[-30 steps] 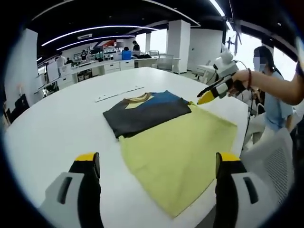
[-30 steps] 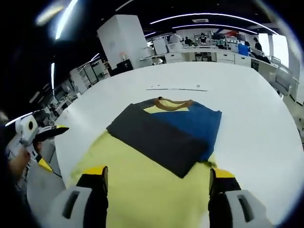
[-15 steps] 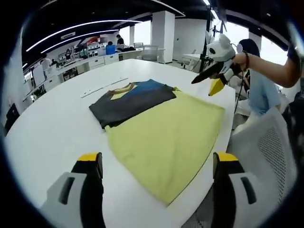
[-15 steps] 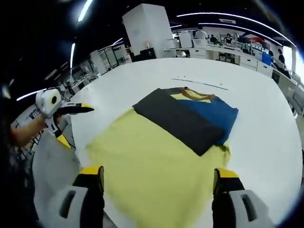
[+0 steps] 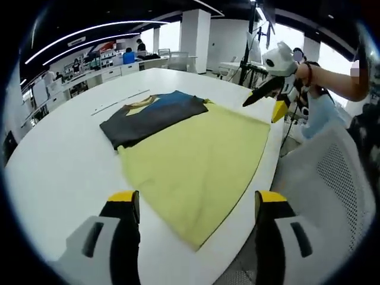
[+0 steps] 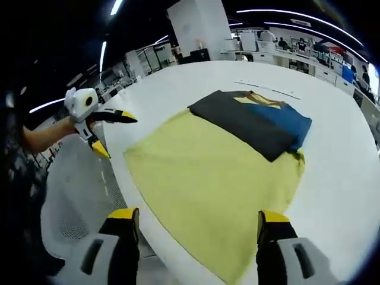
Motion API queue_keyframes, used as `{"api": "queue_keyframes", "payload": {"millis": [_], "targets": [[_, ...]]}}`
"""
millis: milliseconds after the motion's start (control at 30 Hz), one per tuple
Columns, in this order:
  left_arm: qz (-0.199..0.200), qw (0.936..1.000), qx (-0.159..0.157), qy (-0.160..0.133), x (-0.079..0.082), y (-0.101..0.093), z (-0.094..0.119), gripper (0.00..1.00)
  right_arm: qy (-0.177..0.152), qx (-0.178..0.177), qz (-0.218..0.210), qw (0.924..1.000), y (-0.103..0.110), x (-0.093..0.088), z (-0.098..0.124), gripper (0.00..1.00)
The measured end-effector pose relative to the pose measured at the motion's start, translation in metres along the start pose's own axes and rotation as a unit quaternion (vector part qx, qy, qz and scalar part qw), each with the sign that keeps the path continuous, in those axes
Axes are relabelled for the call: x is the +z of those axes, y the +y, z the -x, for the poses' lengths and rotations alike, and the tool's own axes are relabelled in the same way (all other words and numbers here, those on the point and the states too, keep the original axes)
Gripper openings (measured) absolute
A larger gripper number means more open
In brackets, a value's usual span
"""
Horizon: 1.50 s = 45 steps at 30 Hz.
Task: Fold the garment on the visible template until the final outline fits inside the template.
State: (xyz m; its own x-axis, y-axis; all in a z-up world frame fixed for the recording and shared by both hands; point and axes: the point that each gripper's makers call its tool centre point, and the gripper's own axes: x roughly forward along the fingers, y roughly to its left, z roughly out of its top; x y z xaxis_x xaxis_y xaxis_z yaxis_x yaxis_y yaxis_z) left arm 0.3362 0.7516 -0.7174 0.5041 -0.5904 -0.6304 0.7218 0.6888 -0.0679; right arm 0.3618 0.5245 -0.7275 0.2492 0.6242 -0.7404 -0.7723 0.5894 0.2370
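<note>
A garment lies flat on the round white table (image 5: 53,160). Its yellow body (image 5: 193,157) points toward me and its dark grey and blue folded top (image 5: 148,111) lies at the far end. In the right gripper view the yellow cloth (image 6: 219,178) spreads ahead, with the dark fold (image 6: 249,122) behind it. My left gripper (image 5: 196,202) is open over the table's near edge, short of the hem, and it also shows held in a hand as the left gripper (image 6: 110,124). My right gripper (image 6: 197,218) is open above the hem. The right gripper (image 5: 267,101) hovers off the garment's right corner.
A thin pale strip (image 5: 119,102) lies on the table beyond the collar. A white mesh chair (image 5: 332,196) stands at the table's edge, seen too as the chair (image 6: 71,202). Desks and pillars fill the room behind. A person's arm (image 5: 332,83) reaches in.
Both views have drawn back toward the table's edge, so more yellow cloth shows. The right gripper has lifted off the garment's corner and now hangs beside the table. The garment lies as before.
</note>
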Motion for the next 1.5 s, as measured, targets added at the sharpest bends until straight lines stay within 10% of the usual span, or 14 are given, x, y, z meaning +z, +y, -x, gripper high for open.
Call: {"api": "queue_keyframes", "payload": {"millis": [800, 1500], "targets": [[-0.022, 0.998, -0.029, 0.052, -0.044, -0.012, -0.02, 0.47, 0.073, -0.053, 0.078, 0.9929, -0.015, -0.062, -0.005, 0.56], [-0.065, 0.9933, -0.006, 0.095, -0.055, 0.001, -0.031, 0.29, 0.088, -0.076, 0.102, 0.9879, -0.034, -0.065, -0.005, 0.36]]}}
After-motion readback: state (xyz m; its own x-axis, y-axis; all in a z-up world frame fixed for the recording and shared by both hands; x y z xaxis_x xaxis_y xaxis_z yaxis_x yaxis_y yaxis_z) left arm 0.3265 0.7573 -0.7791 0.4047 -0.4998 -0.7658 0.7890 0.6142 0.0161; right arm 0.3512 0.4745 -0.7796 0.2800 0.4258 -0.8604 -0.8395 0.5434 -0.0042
